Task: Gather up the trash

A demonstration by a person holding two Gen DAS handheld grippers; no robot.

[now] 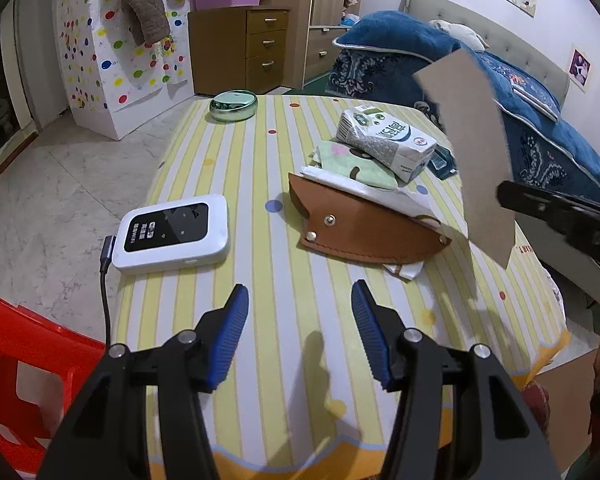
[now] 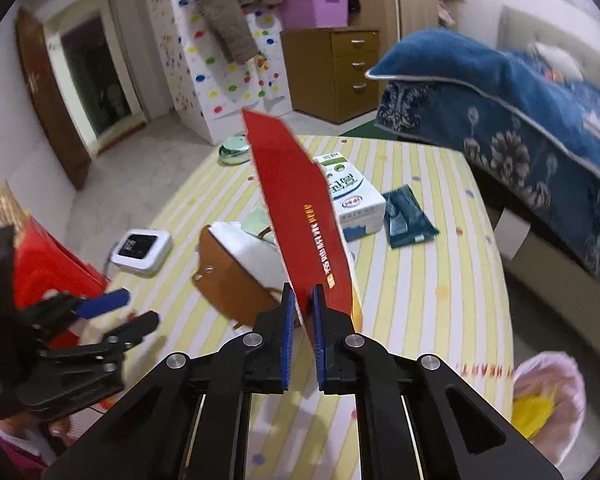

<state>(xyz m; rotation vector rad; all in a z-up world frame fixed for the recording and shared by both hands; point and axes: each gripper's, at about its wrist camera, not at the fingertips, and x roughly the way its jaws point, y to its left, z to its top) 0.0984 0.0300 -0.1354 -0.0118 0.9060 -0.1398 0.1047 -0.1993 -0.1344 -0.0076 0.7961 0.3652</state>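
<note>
Right gripper [image 2: 303, 312]: I had it clenched on the red cardboard strip [image 2: 296, 200], lifted off the counter [image 2: 420, 280] for binning.
Left gripper [image 1: 300, 332]: released, empty, near edge.

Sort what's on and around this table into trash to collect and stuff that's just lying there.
Trash for the job:
- cardboard strip, clamped in the right gripper
- milk carton
- dark green wrapper
- lined bin beside the table, likely where it goes

Just lying about:
- white pocket router
- brown leather pouch
- green tin
- patterned cloth
</note>
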